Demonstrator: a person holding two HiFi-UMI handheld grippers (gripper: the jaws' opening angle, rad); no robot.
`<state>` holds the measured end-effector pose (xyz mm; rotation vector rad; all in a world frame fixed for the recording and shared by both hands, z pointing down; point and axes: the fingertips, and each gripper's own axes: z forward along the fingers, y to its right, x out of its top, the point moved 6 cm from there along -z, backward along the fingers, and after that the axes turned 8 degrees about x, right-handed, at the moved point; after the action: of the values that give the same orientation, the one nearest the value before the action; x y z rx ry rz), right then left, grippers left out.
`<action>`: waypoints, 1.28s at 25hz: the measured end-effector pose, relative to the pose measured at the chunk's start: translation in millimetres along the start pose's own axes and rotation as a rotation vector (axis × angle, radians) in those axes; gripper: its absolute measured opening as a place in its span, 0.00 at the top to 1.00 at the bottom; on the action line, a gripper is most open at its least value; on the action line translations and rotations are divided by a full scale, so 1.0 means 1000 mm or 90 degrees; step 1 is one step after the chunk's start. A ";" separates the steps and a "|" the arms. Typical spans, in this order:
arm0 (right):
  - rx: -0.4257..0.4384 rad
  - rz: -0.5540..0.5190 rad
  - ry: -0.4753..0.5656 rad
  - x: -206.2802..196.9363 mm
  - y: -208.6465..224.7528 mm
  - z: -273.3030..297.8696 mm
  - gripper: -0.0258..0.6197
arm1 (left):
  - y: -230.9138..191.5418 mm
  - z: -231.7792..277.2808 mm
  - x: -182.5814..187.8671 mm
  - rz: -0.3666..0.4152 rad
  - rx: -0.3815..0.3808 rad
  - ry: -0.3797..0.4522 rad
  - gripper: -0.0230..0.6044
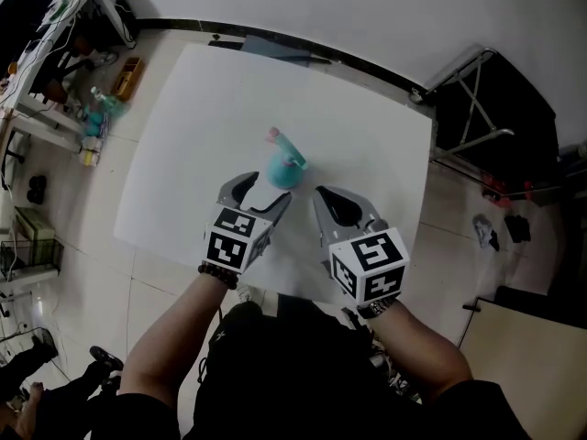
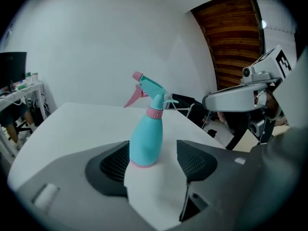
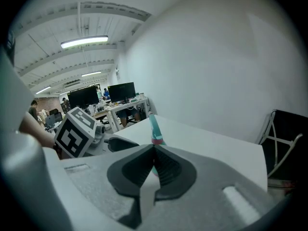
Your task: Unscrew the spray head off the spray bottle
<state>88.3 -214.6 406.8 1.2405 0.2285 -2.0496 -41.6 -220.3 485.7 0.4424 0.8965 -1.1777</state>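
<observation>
Smooth plastic spray bottle (image 2: 145, 138), matt table (image 1: 202, 136)

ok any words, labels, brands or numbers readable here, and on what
No readable text anywhere.
Bottle: no label or print shows.
Left cube, right cube: black-and-white square markers only, no letters or numbers.
Monitors: too small to read.

The right tool (image 3: 154, 150) hides the spray bottle (image 3: 155, 128) below its neck.
</observation>
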 end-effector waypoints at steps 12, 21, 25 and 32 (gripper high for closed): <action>0.022 0.016 -0.024 -0.011 0.027 0.011 0.97 | 0.002 0.045 -0.009 0.032 0.032 -0.031 0.24; 0.036 0.020 -0.037 -0.018 0.040 0.013 0.97 | 0.002 0.069 -0.017 0.045 0.056 -0.052 0.22; 0.040 0.017 -0.042 -0.020 0.045 0.013 0.97 | 0.003 0.075 -0.018 0.042 0.064 -0.054 0.22; 0.047 0.011 -0.048 -0.021 0.049 0.012 0.97 | 0.004 0.084 -0.023 0.038 0.073 -0.057 0.24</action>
<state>118.1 -246.1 441.2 1.2015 0.1076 -2.1014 -9.2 -265.4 552.6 0.5021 0.7365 -1.1895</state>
